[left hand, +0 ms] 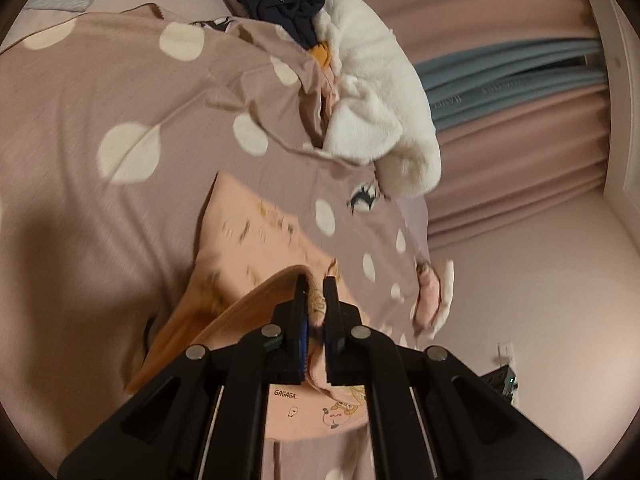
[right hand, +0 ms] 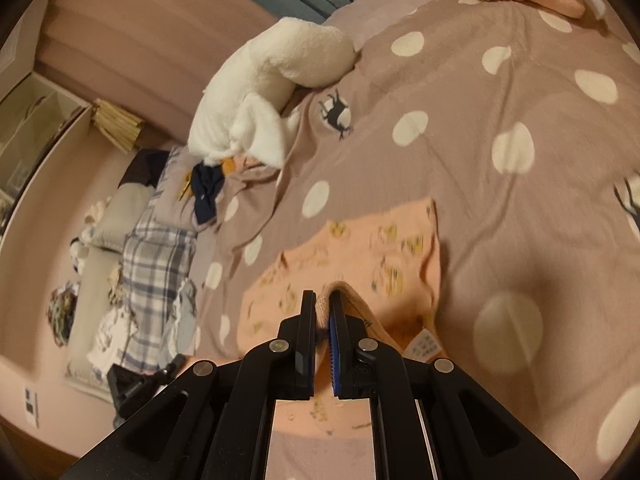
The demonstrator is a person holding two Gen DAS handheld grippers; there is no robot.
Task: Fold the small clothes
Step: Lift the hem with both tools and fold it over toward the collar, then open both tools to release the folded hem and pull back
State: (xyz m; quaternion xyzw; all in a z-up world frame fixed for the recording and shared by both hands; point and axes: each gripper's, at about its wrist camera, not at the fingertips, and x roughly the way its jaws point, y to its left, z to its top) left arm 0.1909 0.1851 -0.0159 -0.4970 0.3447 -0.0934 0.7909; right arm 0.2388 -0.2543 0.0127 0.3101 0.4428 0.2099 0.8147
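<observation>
A small peach garment [left hand: 248, 248] with yellow cartoon prints lies on a mauve bedspread with cream dots [left hand: 120, 92]. My left gripper [left hand: 316, 284] is shut on the garment's ribbed edge and lifts it off the bed. In the right wrist view the same garment [right hand: 360, 248] lies spread ahead. My right gripper [right hand: 323, 298] is shut on another part of its ribbed edge, also raised. A white care label [right hand: 424, 346] shows on the inside.
A heap of clothes lies at the bed's far side: a white fleece piece [left hand: 372, 92], a navy item [left hand: 280, 4] and something mustard. A plaid cloth [right hand: 156, 264] hangs at the bed's edge. Pink curtains [left hand: 520, 152] hang beyond. Clutter lies on the floor [right hand: 64, 312].
</observation>
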